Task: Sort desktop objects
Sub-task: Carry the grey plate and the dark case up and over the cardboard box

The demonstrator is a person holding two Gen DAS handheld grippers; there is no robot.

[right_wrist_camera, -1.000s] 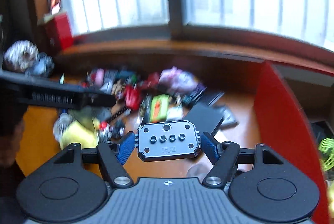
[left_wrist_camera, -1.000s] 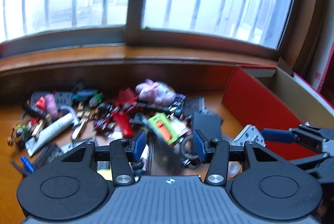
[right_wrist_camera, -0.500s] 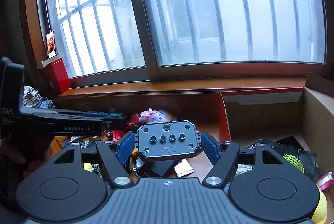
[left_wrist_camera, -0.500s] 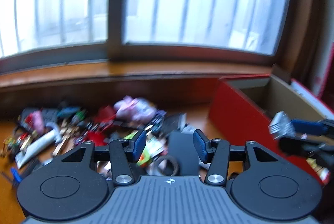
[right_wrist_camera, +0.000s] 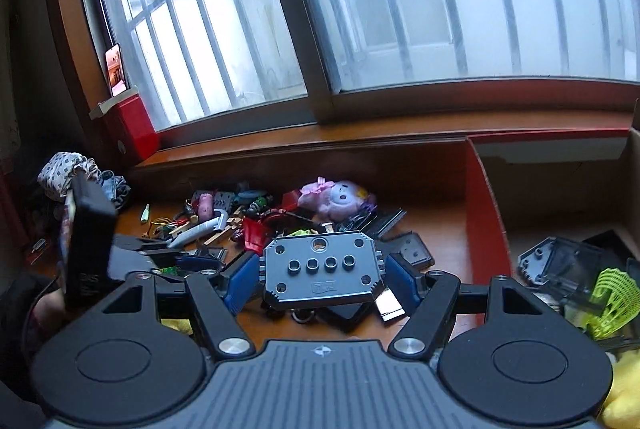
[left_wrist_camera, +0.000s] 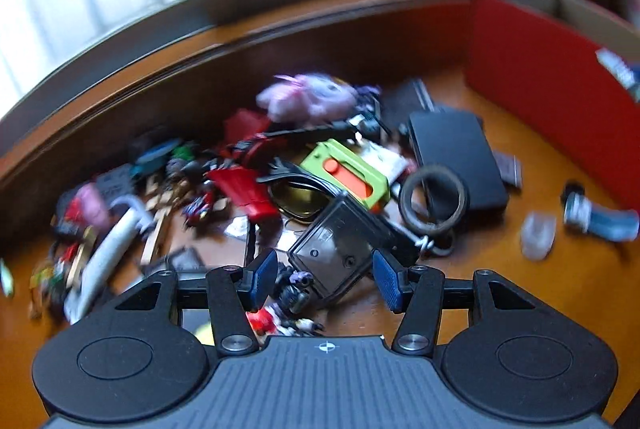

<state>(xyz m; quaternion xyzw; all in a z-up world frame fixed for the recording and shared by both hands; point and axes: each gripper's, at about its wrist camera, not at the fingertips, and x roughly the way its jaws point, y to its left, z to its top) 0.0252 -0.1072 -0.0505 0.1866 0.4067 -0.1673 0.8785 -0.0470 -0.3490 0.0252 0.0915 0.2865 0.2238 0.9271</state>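
A heap of small objects lies on the wooden desk (left_wrist_camera: 568, 293). My left gripper (left_wrist_camera: 323, 281) points down at it, its jaws opening. A black plastic case (left_wrist_camera: 332, 249) lies between the blue pads without being pressed. Behind the case are a green and orange piece (left_wrist_camera: 344, 173), a dark ring (left_wrist_camera: 434, 201) and a flat black box (left_wrist_camera: 456, 157). My right gripper (right_wrist_camera: 320, 277) is shut on a grey plate (right_wrist_camera: 320, 269) with a row of holes. It holds the plate above the desk, left of the red box (right_wrist_camera: 480, 213).
The red box holds a dark clear case (right_wrist_camera: 556, 261), a green mesh piece (right_wrist_camera: 612, 293) and something yellow. A pink plush (left_wrist_camera: 312, 97), a red piece (left_wrist_camera: 244, 193) and a white tube (left_wrist_camera: 108, 249) lie in the heap. A window sill runs behind.
The left gripper dropped and tilted down onto the heap, its jaws widening around the black case. The right gripper carried the grey plate rightward to the red box.
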